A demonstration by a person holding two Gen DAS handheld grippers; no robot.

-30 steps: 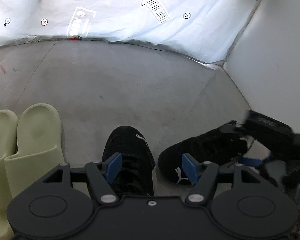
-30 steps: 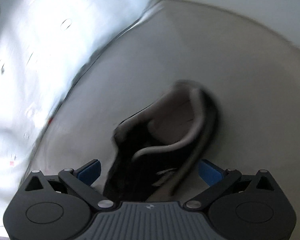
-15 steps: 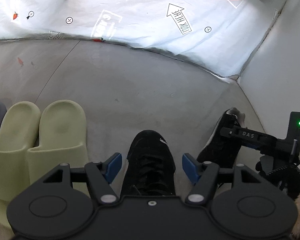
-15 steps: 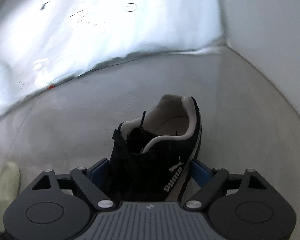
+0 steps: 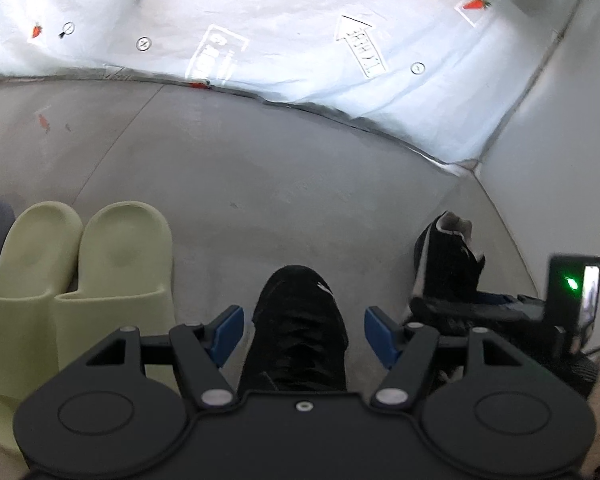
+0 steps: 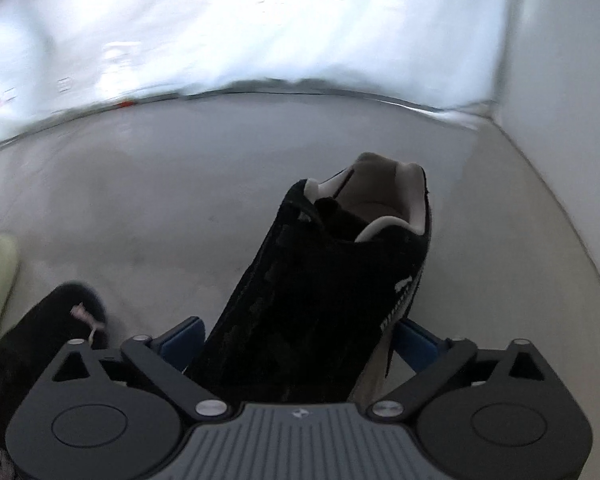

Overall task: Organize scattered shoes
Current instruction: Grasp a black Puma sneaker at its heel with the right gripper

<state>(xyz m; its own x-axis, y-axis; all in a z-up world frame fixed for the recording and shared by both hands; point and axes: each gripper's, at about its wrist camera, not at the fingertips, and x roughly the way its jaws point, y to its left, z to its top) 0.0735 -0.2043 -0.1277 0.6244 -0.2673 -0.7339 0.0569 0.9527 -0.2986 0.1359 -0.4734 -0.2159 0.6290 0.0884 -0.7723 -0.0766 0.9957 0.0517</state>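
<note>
Lying on the grey floor (image 5: 260, 184), one black sneaker (image 5: 300, 328) is pointing its toe away from the camera, sitting between the blue pads of the left hand-held gripper (image 5: 303, 332). Those pads are standing apart from the shoe with a gap on each side, so the left hand-held gripper is spread and pinching nothing. Just to the right, the second black sneaker (image 6: 324, 280) is resting with its heel and pale lining facing away, its white logo showing on the side. The right hand-held gripper (image 6: 300, 344) is straddling it and its jaws are opening with the shoe between them; whether the pads are touching the sides is hard to tell, since the shoe is hiding them. To the left, a pair of pale green slides (image 5: 112, 272) is sitting side by side, toes forward. Beyond everything, a white printed sheet (image 5: 300, 20) is meeting a plain white wall (image 5: 560, 140) in the corner.
</note>
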